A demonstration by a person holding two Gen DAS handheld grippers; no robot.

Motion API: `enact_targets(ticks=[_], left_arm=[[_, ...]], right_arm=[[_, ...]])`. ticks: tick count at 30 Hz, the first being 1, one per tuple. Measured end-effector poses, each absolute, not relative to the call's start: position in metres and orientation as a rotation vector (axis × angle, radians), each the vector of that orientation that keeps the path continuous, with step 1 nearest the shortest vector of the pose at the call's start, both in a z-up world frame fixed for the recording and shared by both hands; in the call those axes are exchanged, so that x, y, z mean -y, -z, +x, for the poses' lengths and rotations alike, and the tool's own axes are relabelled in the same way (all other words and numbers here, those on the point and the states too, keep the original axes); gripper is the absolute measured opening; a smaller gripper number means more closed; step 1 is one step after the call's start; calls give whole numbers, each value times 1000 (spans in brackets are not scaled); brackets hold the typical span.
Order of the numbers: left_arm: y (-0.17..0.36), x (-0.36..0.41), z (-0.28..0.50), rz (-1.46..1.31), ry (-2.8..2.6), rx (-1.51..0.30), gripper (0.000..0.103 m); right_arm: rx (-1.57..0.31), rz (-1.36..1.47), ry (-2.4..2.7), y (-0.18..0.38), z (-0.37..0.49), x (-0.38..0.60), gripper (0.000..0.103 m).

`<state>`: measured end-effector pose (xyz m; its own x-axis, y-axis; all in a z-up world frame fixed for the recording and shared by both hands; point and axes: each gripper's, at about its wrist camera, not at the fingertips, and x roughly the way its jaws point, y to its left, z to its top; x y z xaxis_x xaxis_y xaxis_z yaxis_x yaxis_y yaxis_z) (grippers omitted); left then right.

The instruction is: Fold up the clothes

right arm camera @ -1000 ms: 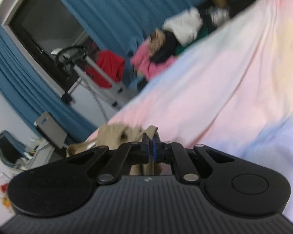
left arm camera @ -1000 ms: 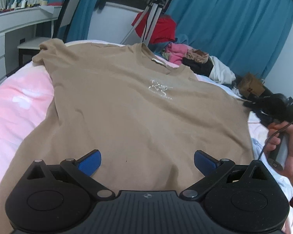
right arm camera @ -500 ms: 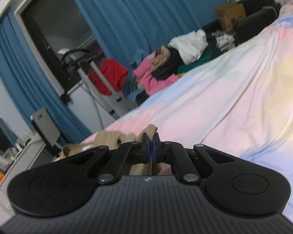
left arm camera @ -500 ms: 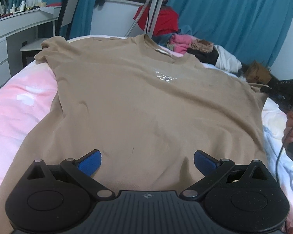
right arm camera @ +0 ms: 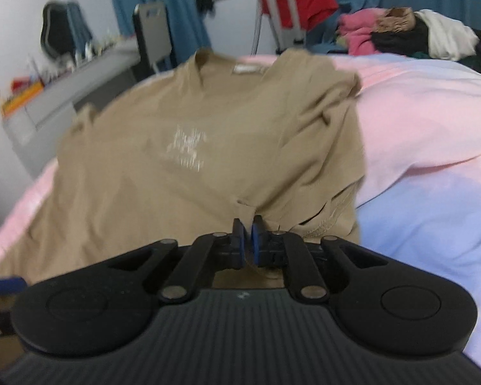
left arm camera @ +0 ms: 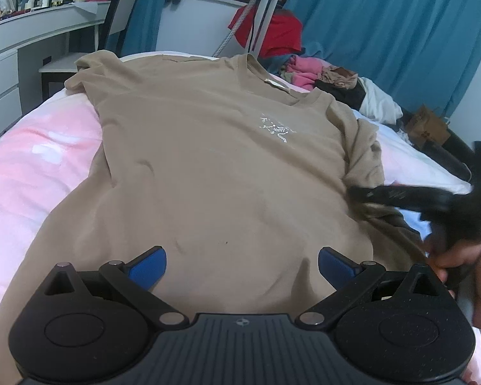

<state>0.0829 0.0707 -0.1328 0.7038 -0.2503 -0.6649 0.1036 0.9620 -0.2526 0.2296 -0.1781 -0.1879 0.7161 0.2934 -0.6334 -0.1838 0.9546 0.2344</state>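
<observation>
A tan T-shirt [left arm camera: 208, 166] with a small white chest logo lies face up on the bed, collar at the far end. My left gripper [left arm camera: 242, 261] is open and empty, just above the shirt's near hem. My right gripper [right arm camera: 248, 229] is shut on a pinch of the tan T-shirt [right arm camera: 176, 166] at its right side, where the right sleeve is bunched and folded in over the body. In the left wrist view the right gripper [left arm camera: 359, 192] shows blurred at the shirt's right edge.
The bed has a pink and pale blue sheet [left arm camera: 32, 160]. A heap of clothes [left arm camera: 330, 80] lies at the far right. A tripod [left arm camera: 259, 9], a chair [left arm camera: 118, 19] and a white desk [left arm camera: 22, 48] stand beyond the bed, with blue curtains behind.
My right gripper has swung inward over the shirt, dragging the right sleeve and side in over the body. My left gripper stays open at the hem.
</observation>
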Motion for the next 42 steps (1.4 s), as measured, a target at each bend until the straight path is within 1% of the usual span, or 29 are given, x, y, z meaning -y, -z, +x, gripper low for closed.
enact_targets(ticks=[1, 3, 5, 9, 11, 15, 19, 20, 21, 23, 24, 30, 33, 34, 35, 37, 42], left_arm=[[133, -71, 83, -208, 199, -768, 102], [132, -73, 83, -221, 202, -774, 102], [132, -75, 84, -235, 206, -779, 102], [130, -76, 83, -264, 210, -781, 102], [130, -76, 84, -273, 213, -781, 102], [130, -74, 85, -286, 219, -784, 102], [132, -73, 85, -281, 223, -785, 102], [132, -73, 85, -277, 224, -785, 102], [133, -73, 85, -277, 224, -786, 102], [133, -73, 85, -281, 221, -788, 102], [133, -73, 84, -282, 220, -787, 102], [133, -71, 84, -272, 217, -781, 102], [134, -69, 85, -265, 216, -781, 102], [134, -69, 85, -262, 217, -782, 102], [135, -68, 85, -258, 216, -782, 102], [135, -66, 85, -251, 215, -779, 102], [134, -61, 84, -221, 217, -761, 102]], right_arm=[[-732, 167, -285, 189, 231, 177, 15], [-709, 223, -336, 184, 226, 182, 31], [-650, 289, -371, 173, 219, 194, 39], [-500, 517, -283, 160, 210, 237, 40], [-489, 658, -169, 170, 214, 262, 42], [-556, 856, -56, 205, 237, 297, 41], [-548, 957, -71, 219, 257, 301, 40], [-541, 930, -68, 216, 259, 295, 37], [-534, 902, -65, 214, 260, 290, 24], [-521, 848, -60, 209, 263, 278, 9], [-493, 816, -53, 203, 261, 275, 7], [-274, 713, 85, 154, 240, 302, 7], [-218, 653, 212, 144, 230, 325, 7], [-208, 641, 262, 144, 226, 333, 7], [-205, 638, 317, 146, 223, 341, 9], [-201, 688, 390, 158, 214, 359, 10], [-308, 877, 401, 185, 201, 386, 11]])
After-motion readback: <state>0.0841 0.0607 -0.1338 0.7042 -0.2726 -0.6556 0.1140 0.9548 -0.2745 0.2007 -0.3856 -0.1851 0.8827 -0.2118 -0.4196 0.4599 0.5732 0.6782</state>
